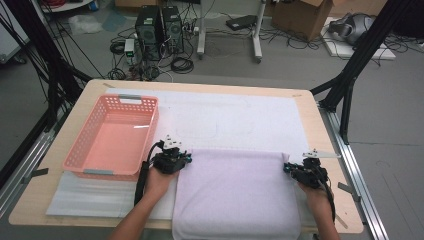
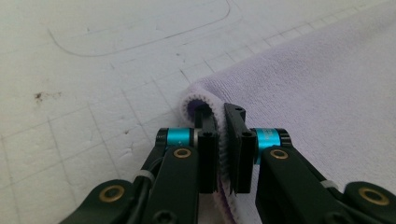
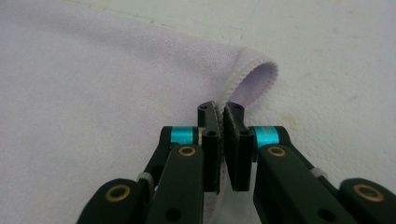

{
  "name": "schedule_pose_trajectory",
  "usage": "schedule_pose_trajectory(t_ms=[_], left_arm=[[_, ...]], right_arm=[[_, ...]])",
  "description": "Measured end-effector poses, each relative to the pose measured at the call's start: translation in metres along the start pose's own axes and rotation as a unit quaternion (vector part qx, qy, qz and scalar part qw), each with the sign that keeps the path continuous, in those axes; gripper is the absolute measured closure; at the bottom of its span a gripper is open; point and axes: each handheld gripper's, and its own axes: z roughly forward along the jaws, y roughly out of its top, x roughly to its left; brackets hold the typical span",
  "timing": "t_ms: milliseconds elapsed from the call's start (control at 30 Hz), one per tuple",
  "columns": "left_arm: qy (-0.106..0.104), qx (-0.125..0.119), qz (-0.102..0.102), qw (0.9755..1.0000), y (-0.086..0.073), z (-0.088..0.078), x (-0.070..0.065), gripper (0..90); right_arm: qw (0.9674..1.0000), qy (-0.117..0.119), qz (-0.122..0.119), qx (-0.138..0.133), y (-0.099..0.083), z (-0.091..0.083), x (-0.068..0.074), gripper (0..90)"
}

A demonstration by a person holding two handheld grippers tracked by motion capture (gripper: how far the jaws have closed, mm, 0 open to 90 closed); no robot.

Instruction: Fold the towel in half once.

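Lavender towel (image 1: 235,192): flat on white mat (image 1: 240,120), near table edge, beside pink basket (image 1: 112,135); left gripper (image 2: 223,140) clamped on its far left corner; right gripper (image 3: 223,135) clamped on its far right corner, hem curled up.

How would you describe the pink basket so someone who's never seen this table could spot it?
Start at the wooden table covered by a white mat. On its left side, beside the lilac towel, sits the basket. It is the only rigid, salmon-pink thing there, rectangular with perforated walls.
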Motion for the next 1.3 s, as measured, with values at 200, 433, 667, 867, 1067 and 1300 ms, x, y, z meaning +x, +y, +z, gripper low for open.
schedule_pose_trajectory(t_ms=[200,433,667,867,1067,1300], left_arm=[[0.01,-0.056,-0.007,0.9984,0.018,-0.006,0.004,85.1],[0.022,-0.091,-0.009,0.9955,0.06,0.002,0.017,85.0],[0.037,-0.087,-0.022,0.9953,0.082,0.026,0.036,84.7],[0.034,-0.093,-0.024,0.9948,0.101,0.035,0.047,84.2],[0.035,-0.094,-0.02,0.9947,0.118,0.039,0.057,84.0],[0.04,-0.102,-0.025,0.9937,0.122,0.039,0.062,81.7]], right_arm=[[0.9987,-0.019,-0.016,-0.045,0.005,-0.003,-0.002,87.3],[0.9956,-0.041,-0.022,-0.081,0.033,-0.003,-0.012,87.2],[0.9949,-0.052,-0.025,-0.083,0.069,0.015,-0.028,87.1],[0.9944,-0.062,-0.024,-0.082,0.087,0.028,-0.04,87.1],[0.9936,-0.071,-0.02,-0.085,0.103,0.038,-0.046,87.1],[0.9907,-0.083,-0.017,-0.106,0.114,0.043,-0.043,86.6]])
